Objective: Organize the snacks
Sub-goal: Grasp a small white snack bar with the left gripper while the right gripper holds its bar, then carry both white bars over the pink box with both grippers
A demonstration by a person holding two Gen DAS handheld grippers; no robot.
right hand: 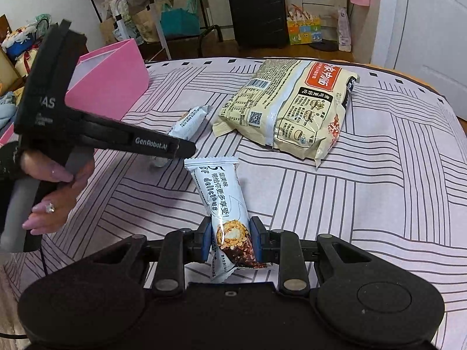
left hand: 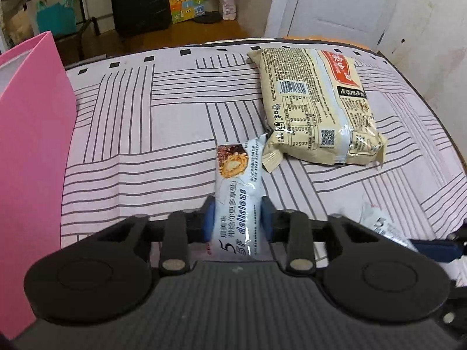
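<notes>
Left bar (left hand: 233,201): white-blue wrapper, "5 delicious" print, choc-roll pic at far end. It sits lengthwise btwn the left gripper (left hand: 236,221) pads, both pads on its sides, far end poking out past the fingertips.

Right bar (right hand: 221,201): same wrapper, flipped, pic end nipped btwn the right gripper (right hand: 230,239) pads, crimped end pointing away, tilted a bit left.

Noodle pack (left hand: 315,108): big cream bag, red label, barcode + QR up. Flat on the striped sheet, beyond both sets of fingers, untouched.

Striped bed (left hand: 163,134), noodle pack (left hand: 315,102), pink box (left hand: 32,145)
</notes>
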